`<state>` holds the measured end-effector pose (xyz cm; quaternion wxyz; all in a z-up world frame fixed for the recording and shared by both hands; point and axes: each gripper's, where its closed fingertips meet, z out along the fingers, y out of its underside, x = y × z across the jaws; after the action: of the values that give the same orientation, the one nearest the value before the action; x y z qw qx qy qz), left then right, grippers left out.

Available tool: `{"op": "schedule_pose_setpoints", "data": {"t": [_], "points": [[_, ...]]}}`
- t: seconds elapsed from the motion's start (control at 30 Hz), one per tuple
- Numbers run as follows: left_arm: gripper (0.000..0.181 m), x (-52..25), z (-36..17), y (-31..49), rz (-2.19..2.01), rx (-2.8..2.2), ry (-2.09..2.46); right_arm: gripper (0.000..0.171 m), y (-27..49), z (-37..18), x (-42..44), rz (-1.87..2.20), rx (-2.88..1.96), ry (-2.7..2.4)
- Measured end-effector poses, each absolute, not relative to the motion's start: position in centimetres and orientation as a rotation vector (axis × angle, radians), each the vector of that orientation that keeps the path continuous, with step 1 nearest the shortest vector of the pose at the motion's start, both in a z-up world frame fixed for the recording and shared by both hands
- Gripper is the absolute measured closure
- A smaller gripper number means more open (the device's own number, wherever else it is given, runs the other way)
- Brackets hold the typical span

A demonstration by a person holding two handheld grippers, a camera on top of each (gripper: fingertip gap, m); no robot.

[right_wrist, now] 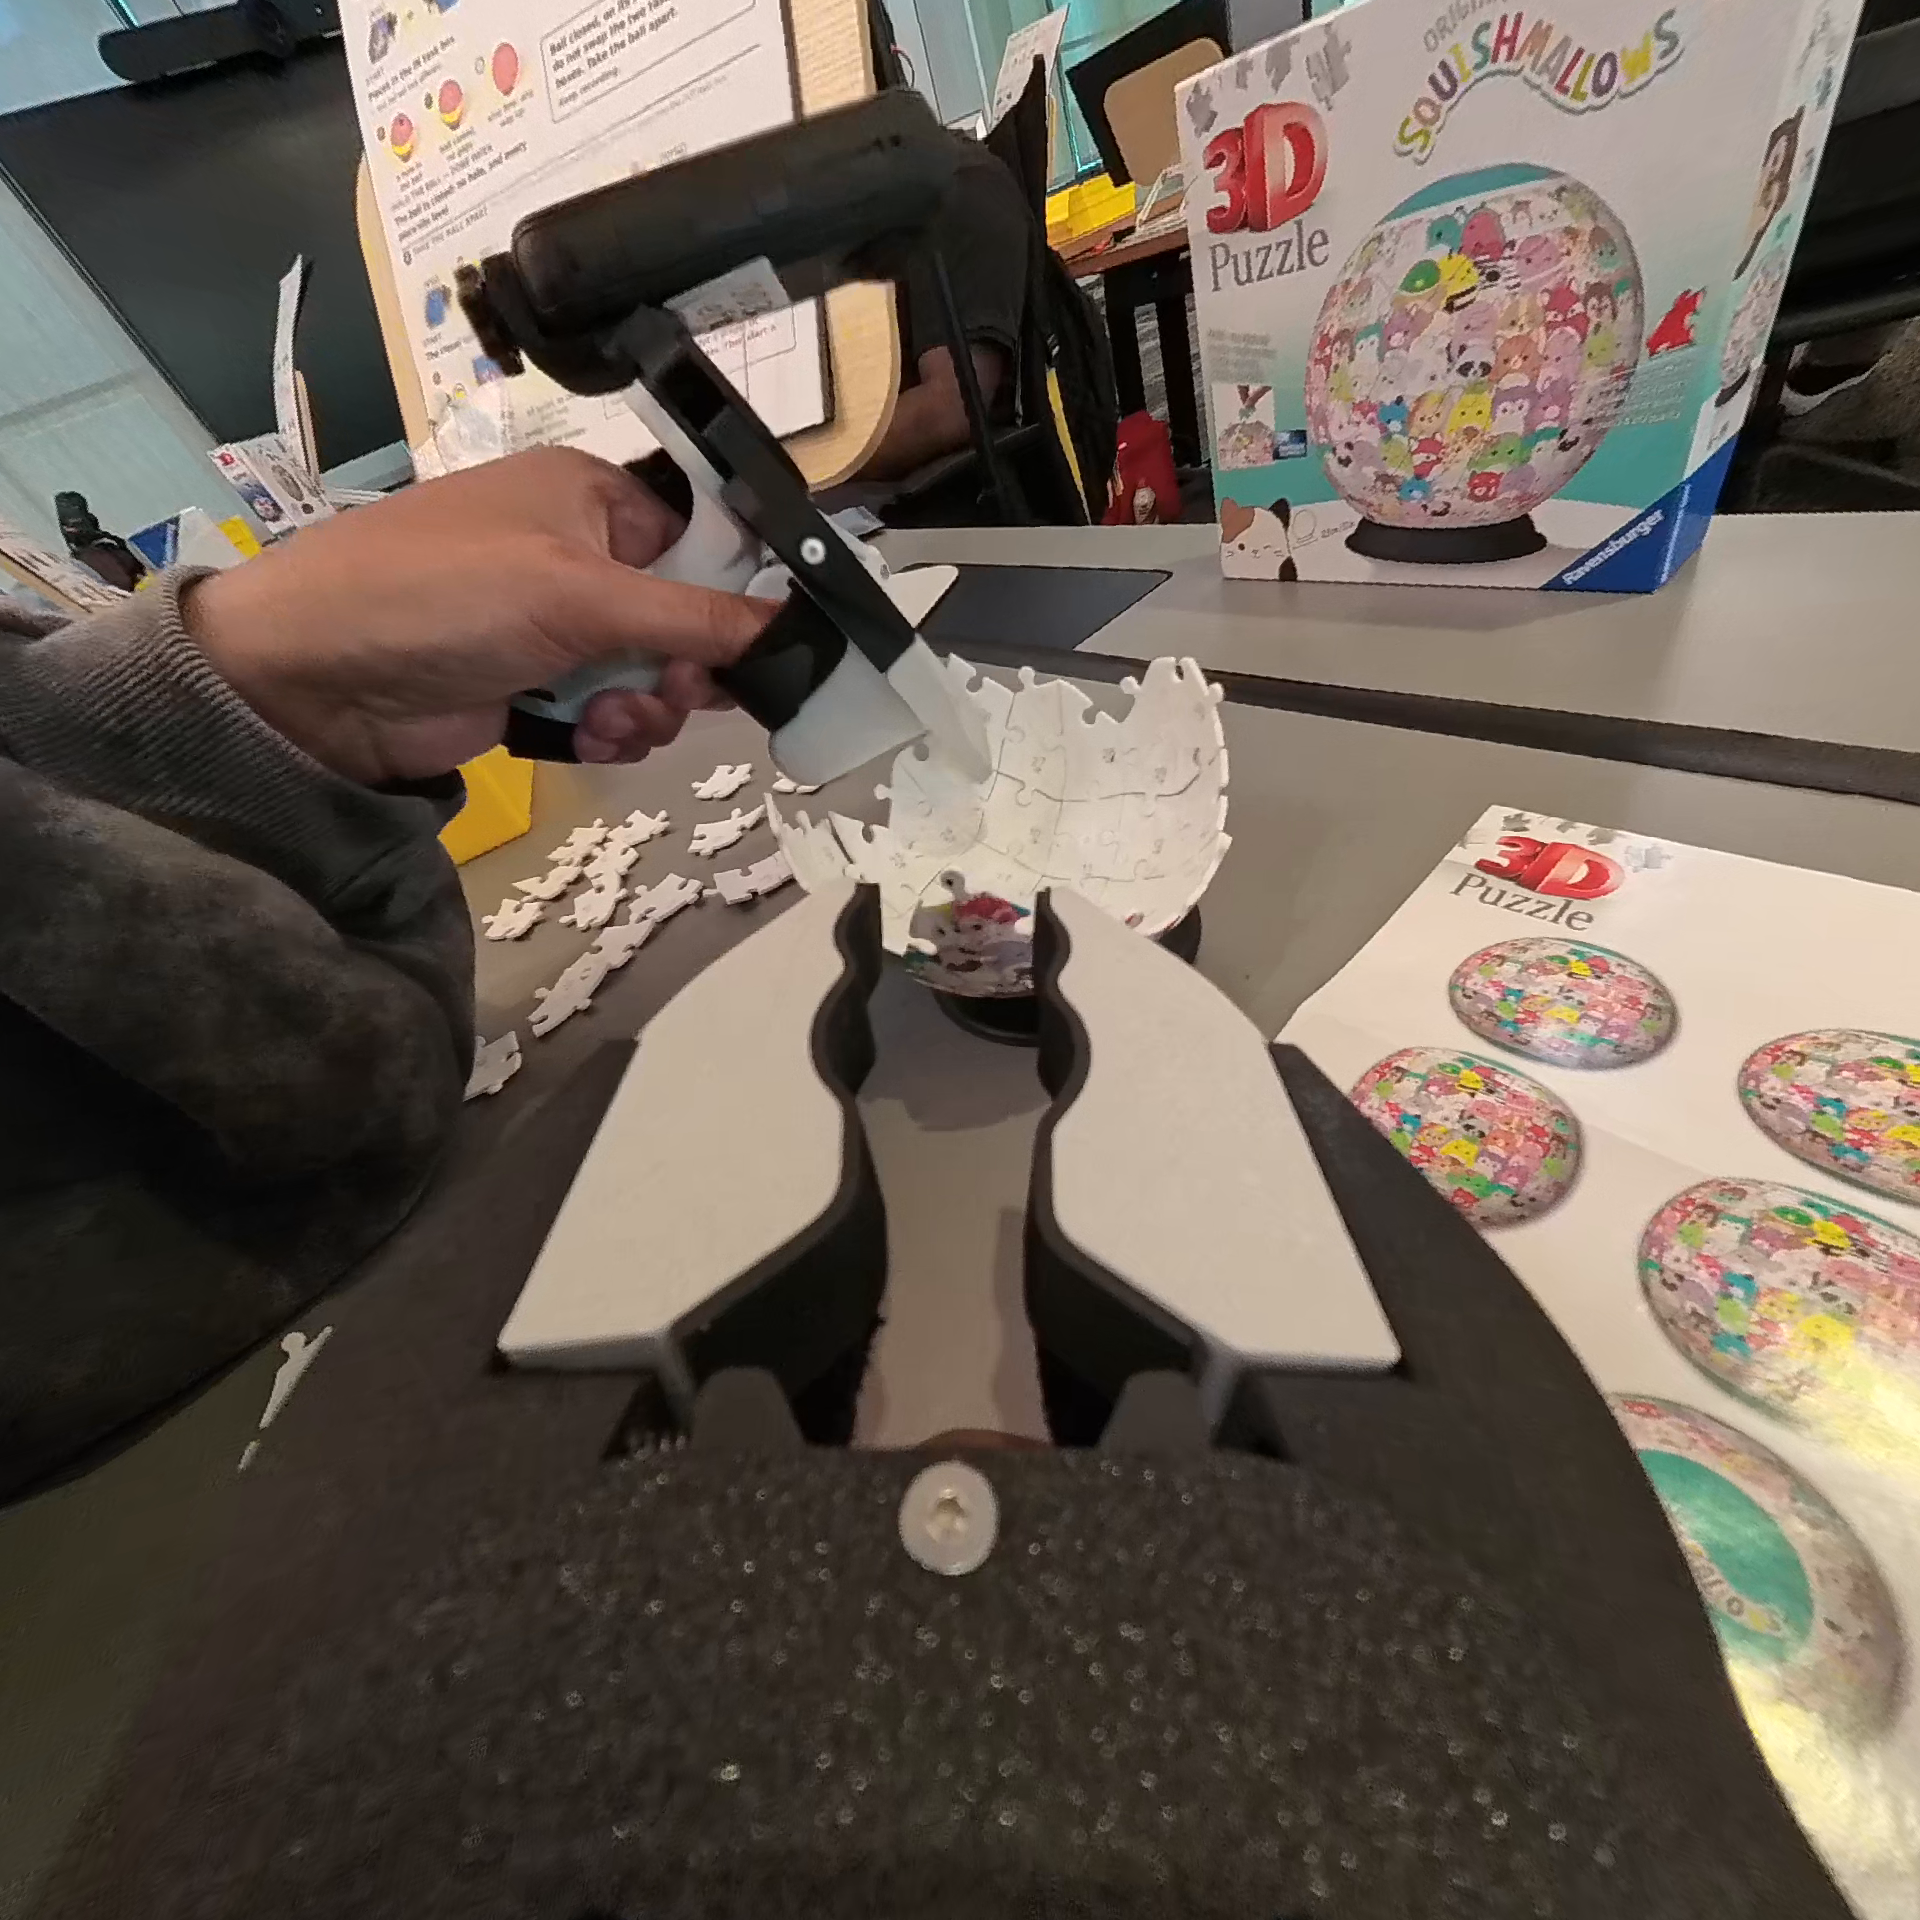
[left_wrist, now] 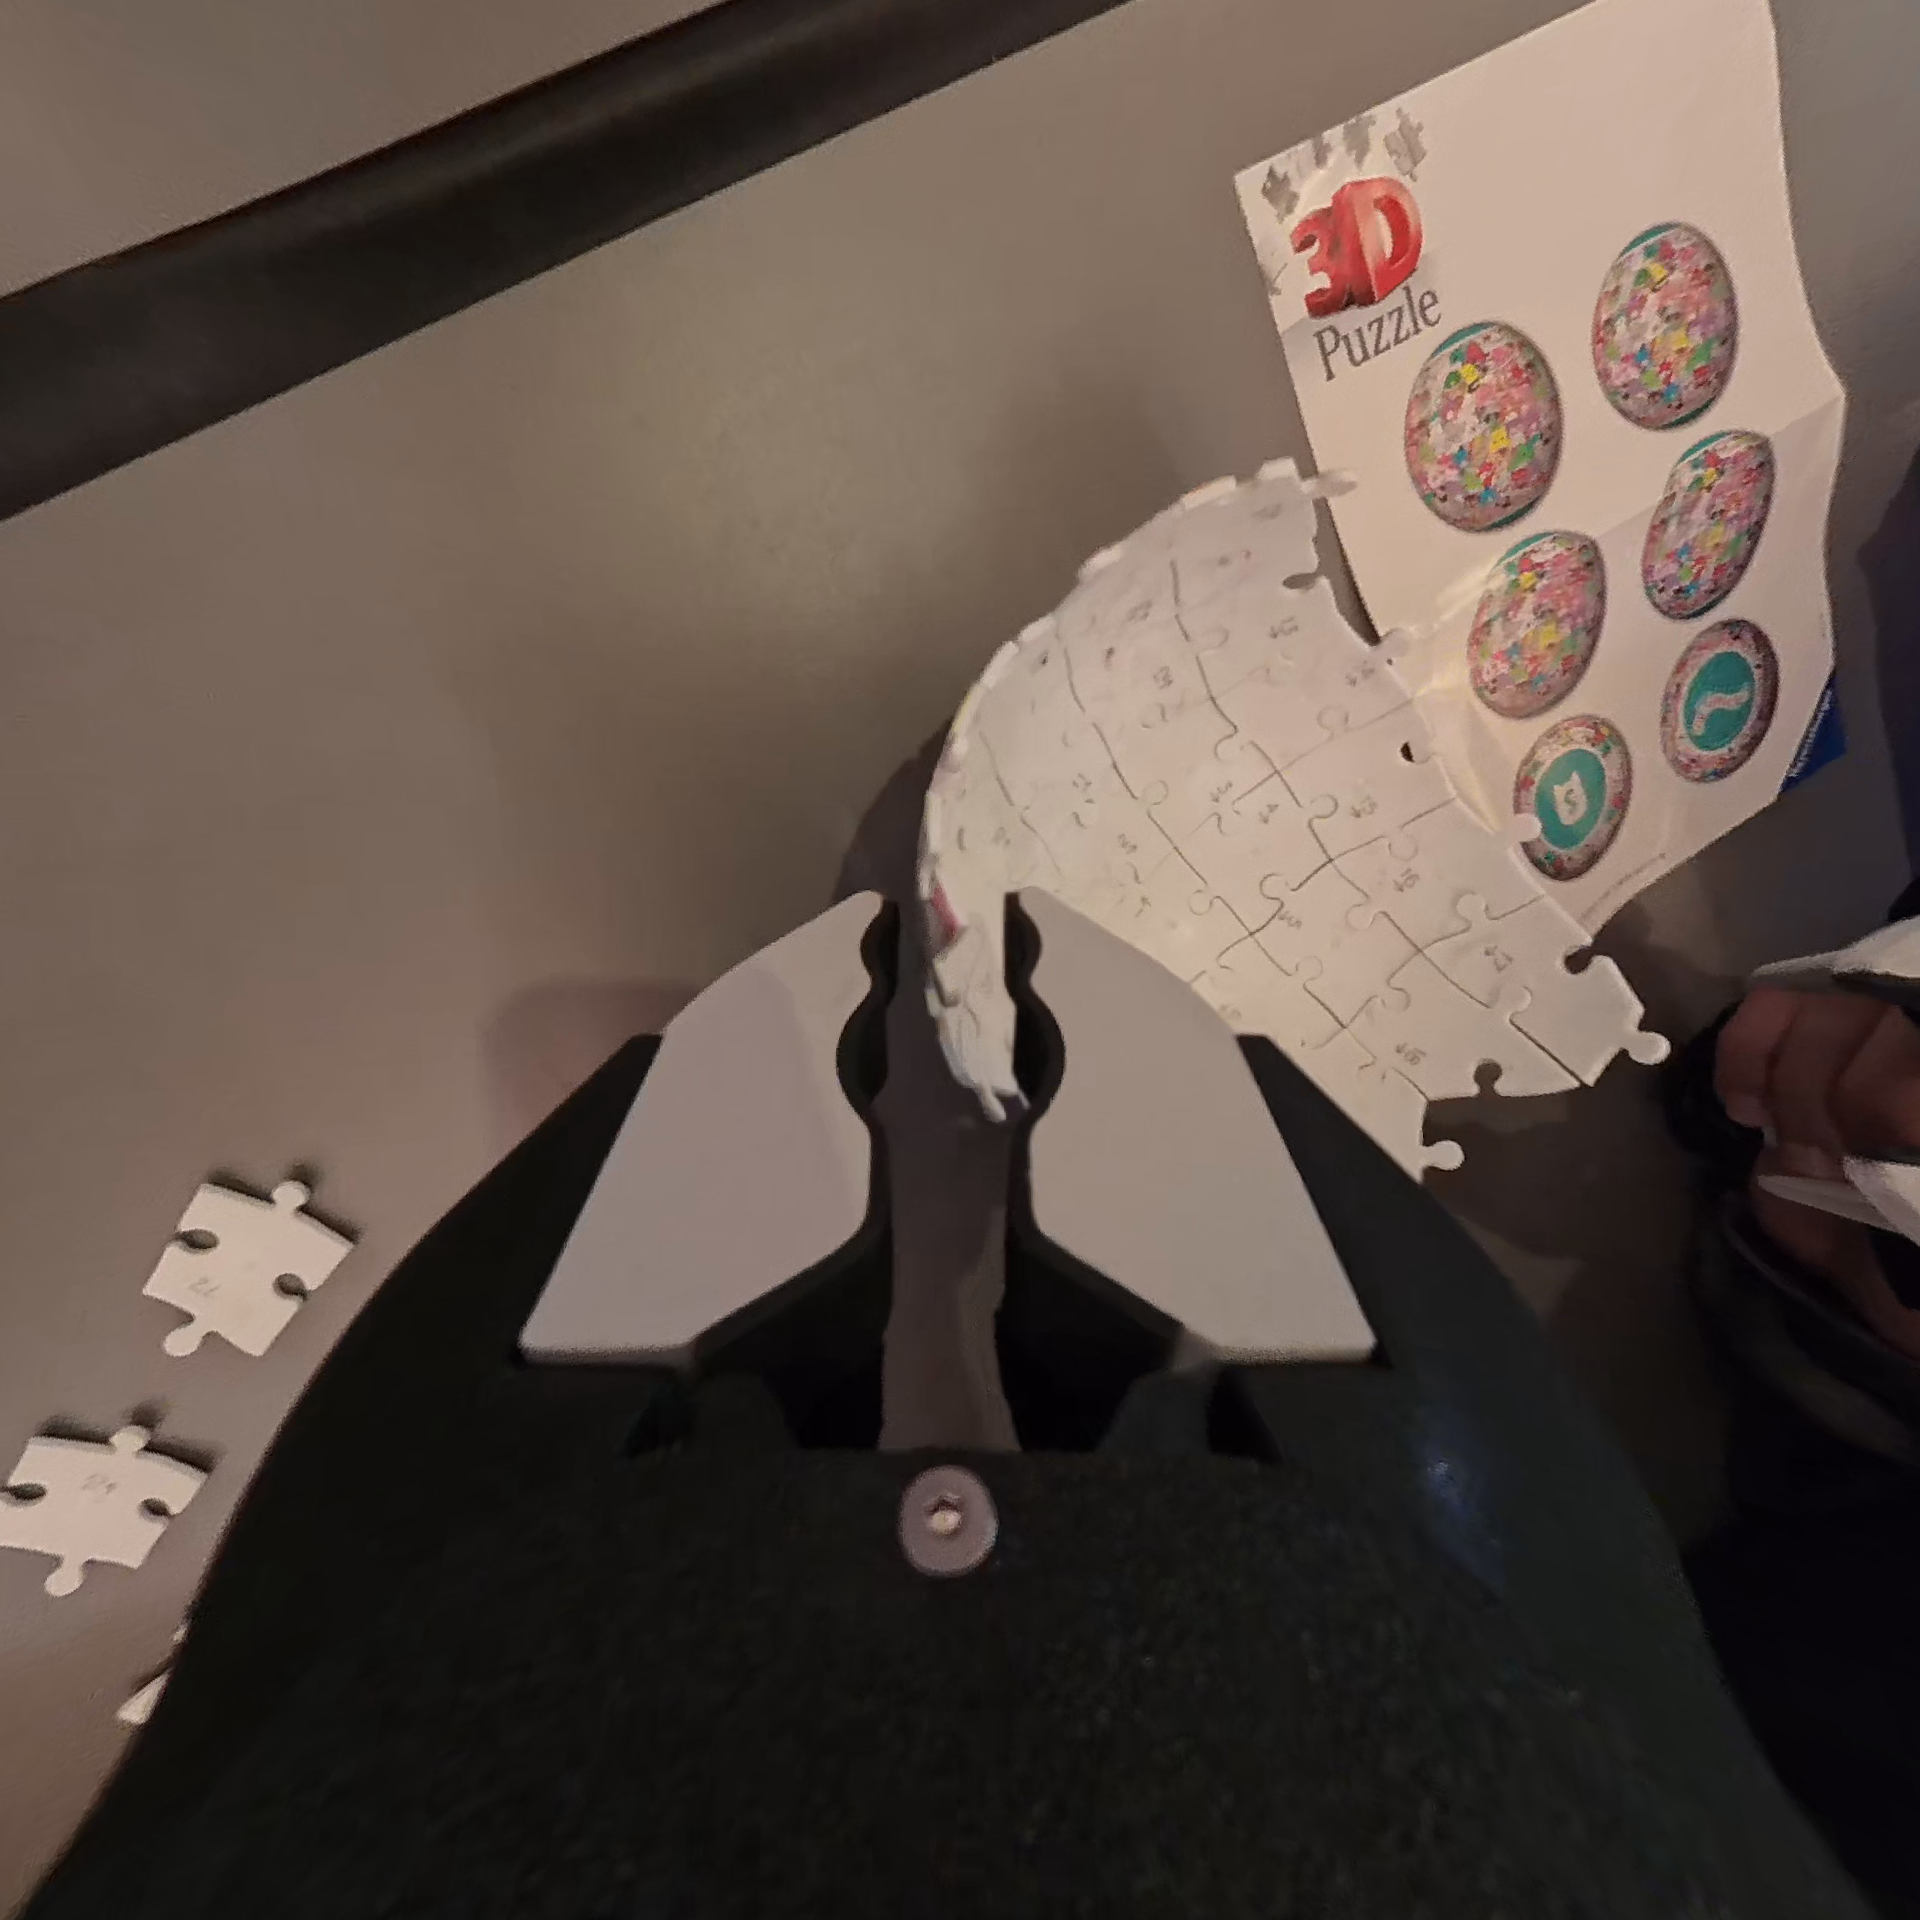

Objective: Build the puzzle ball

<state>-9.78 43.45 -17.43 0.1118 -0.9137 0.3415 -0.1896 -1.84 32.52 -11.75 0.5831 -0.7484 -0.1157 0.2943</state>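
Office-like workroom, grey tables (right_wrist: 1455, 665), instruction poster (right_wrist: 582, 156)

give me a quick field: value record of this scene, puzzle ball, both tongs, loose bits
puzzle ball: half-built shell, white inside up, on a dark stand
left tongs: straddle the shell's rim wall, nearly shut
right tongs: open, empty, short of the shell
loose pieces: white side up on the table, left of the shell
picture sheet: flat, right of the shell
box: upright behind

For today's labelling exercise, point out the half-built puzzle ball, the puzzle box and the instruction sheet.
half-built puzzle ball (right_wrist: 1101, 800), right wrist view, white inner wall.
puzzle box (right_wrist: 1475, 312), right wrist view, front face.
instruction sheet (left_wrist: 1538, 343), left wrist view, white upper part.
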Motion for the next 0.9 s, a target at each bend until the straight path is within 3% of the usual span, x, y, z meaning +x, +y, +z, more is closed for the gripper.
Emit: {"op": "schedule_pose_setpoints", "data": {"t": [0.3, 0.57, 0.73, 0.8, 0.9], "points": [[0.158, -12.2, -13.8, 43.0, -0.541, -2.472, 1.003, 0.144, 32.7, -11.2, -1.5, 0.633, -1.728, -0.278], [0.136, -13.8, -12.7, 40.9, -0.7, -2.049, 0.926, 0.143, 37.9, -7.6, 0.5, 0.235, -1.847, -0.536], [0.136, -14.3, -12.8, 40.5, -0.716, -1.859, 0.867, 0.128, 42.8, -11.5, -0.9, 0.531, -2.146, -0.718], [0.134, -14.2, -12.3, 40.5, -0.761, -1.833, 0.878, 0.141, 43.6, -12.8, -1.9, 0.657, -2.19, -0.759], [0.132, -14.7, -12.0, 40.4, -0.834, -1.849, 0.868, 0.14, 44.5, -14.9, -2.3, 0.59, -2.237, -0.831]]}}
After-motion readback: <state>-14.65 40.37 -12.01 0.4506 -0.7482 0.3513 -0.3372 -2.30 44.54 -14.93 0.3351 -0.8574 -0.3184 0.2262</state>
